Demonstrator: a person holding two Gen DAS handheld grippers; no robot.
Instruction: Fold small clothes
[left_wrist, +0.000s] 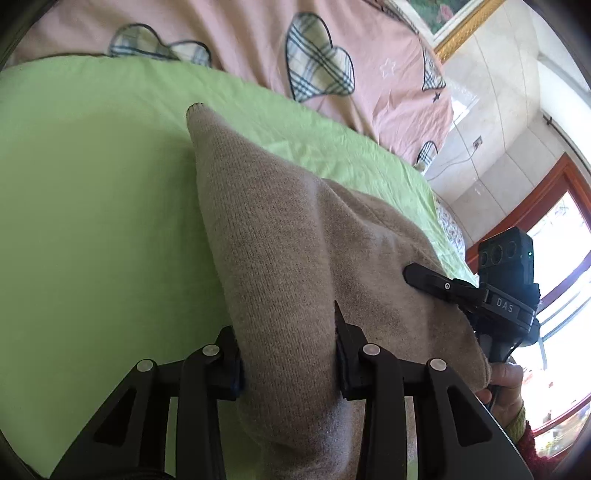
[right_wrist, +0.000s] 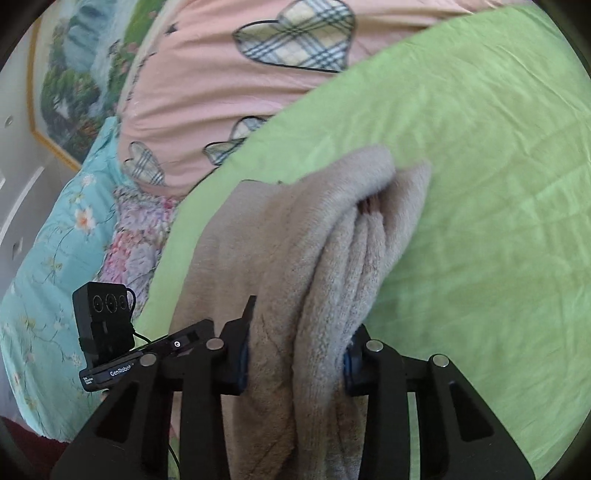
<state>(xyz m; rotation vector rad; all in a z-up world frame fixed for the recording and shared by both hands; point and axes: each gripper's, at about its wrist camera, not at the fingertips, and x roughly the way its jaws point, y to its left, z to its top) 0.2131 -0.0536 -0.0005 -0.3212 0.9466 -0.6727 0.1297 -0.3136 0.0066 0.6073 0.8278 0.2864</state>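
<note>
We hold a beige knit garment (left_wrist: 280, 236) over the green sheet (left_wrist: 92, 206) of a bed. Our left tool (left_wrist: 288, 354) is clenched on a bunched fold of the knit, its corner peaking above the sheet. Our right tool (right_wrist: 295, 354) grips several gathered layers of the same garment (right_wrist: 332, 236). Beyond the sheet lies a pink quilt (left_wrist: 240, 40) with plaid hearts; beside the sheet, floral bedding (right_wrist: 55, 236).

A knitted garment (left_wrist: 280, 236) lies on a bed sheet (left_wrist: 92, 206), with a quilt (left_wrist: 240, 48) behind at twelve o'clock.
</note>
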